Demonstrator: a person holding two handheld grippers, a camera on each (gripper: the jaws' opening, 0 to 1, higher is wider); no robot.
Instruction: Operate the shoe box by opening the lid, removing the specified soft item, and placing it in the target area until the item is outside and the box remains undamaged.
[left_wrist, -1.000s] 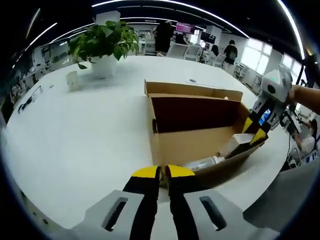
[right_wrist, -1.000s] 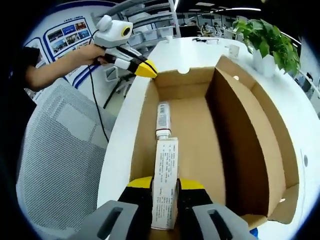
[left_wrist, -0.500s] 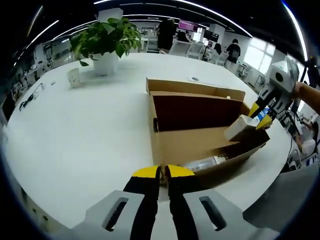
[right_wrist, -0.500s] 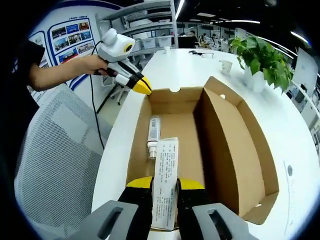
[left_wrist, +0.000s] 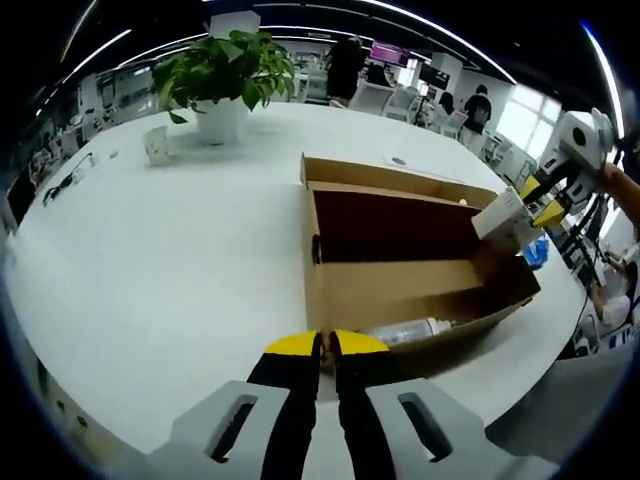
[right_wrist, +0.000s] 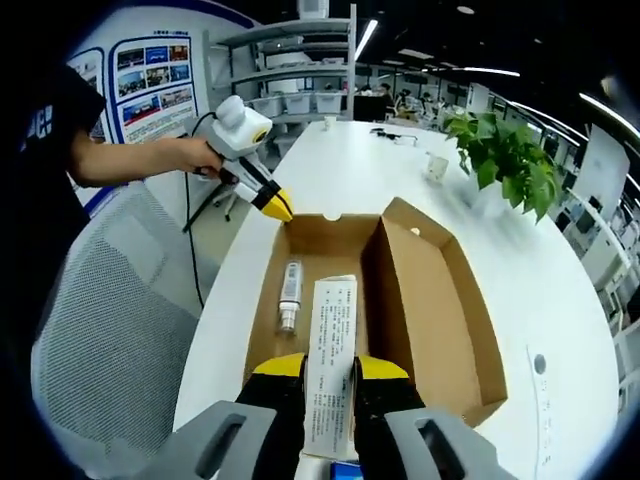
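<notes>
Now the right gripper (right_wrist: 329, 372) is holding a slim white printed carton (right_wrist: 332, 365) clamped between its jaws, the carton's long axis running straight forward along them; it is hanging above the near end of the open cardboard shoe box (right_wrist: 420, 300), clear of the box walls, while a small white bottle (right_wrist: 289, 296) is lying on the box floor beside the wall nearest the table's (right_wrist: 540, 290) edge. The left gripper (left_wrist: 324, 348), jaws together on nothing, is resting at the box's (left_wrist: 400, 290) end wall, seemingly steadying it; the carton (left_wrist: 500, 213) is showing at the far end. Judging by this, bare table past the raised lid is the likeliest set-down spot, nearer the right hand.
</notes>
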